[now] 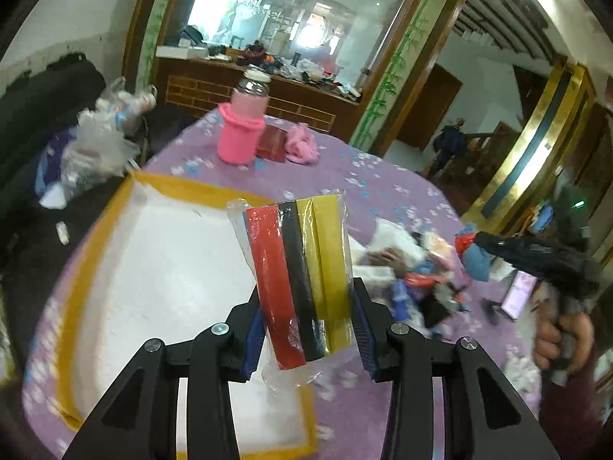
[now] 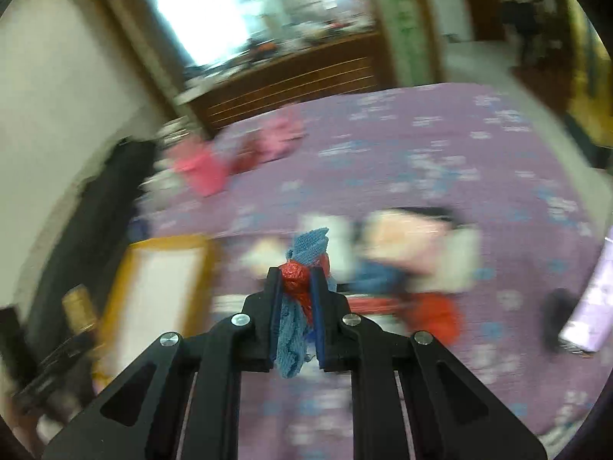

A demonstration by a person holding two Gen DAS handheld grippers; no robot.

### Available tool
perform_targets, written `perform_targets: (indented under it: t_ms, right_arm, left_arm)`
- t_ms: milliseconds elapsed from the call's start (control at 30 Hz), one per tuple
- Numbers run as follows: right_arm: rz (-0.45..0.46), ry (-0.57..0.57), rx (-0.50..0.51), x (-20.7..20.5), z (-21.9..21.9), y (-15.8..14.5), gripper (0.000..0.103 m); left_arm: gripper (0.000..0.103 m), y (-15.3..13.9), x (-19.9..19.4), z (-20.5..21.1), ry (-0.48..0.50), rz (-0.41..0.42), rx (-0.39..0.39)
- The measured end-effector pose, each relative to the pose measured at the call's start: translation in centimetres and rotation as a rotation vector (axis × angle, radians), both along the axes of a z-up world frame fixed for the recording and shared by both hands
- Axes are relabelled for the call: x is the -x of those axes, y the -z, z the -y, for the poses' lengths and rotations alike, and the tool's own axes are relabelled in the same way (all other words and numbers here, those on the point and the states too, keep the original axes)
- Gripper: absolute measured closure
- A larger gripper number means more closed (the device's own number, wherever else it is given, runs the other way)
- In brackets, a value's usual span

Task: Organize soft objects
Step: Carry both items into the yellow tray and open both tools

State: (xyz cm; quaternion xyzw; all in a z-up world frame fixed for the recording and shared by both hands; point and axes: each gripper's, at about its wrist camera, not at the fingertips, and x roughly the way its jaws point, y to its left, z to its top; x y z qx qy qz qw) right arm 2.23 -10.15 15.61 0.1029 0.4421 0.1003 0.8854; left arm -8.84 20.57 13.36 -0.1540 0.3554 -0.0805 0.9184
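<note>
left wrist view first: the left claw (image 1: 306, 329) is pinching one clear plastic packet (image 1: 302, 280) from both sides, held upright above the tabletop (image 1: 383, 180). count the bands inside the packet: one red, one black, two yellow strips showing side by side, with crinkled film spilling out below the blue pads. under and behind it lies one white mat with a yellow border (image 1: 153, 268), spread across the near left part of the tabletop and hanging close to the left edge. toward the far edge stand one pink knitted sleeve around a bottle (image 1: 239, 130), one dark red box (image 1: 272, 145) just beside it, and one pink fluffy bundle (image 1: 302, 143) touching that box. toward the right edge sits one jumbled heap of soft things (image 1: 413, 276), white, blue, red and black mixed together, too blurred to count singly.

right wrist view now, and it is heavily smeared. the right claw (image 2: 297, 280) is pressed together on one small bundle of blue mesh cloth with a red knot (image 2: 295, 280), blue fabric poking out above the tips and hanging down between the fingers. it hangs above the purple flowered tabletop, near the heap. in the left wrist view that same claw shows at the right side, gripped by the person's hand (image 1: 559, 337).
</note>
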Motion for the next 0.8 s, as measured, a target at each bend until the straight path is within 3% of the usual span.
perform_targets:
  t_ms: [133,333,633,800]
  right_arm:
    - [-0.042,-0.174,-0.111,-0.3,-7.3,0.5,0.091]
    - [-0.106,-0.299,-0.120,-1.9,-16.2,3.6,0.091]
    - [-0.179,-0.288,-0.070,-7.4,-22.0,8.6,0.091]
    - [-0.210,-0.274,-0.041,-9.3,-23.2,10.7,0.091]
  left_arm:
    - [0.064,1.1,-3.0,-1.0,-0.015,-0.050,-0.025]
    - [0.063,3.8,-8.0,-2.0,-0.028,-0.136,-0.028]
    - [0.063,7.1,-14.1,-3.1,-0.046,-0.171,-0.005]
    - [0.052,8.0,-14.9,-3.3,-0.080,-0.161,-0.014]
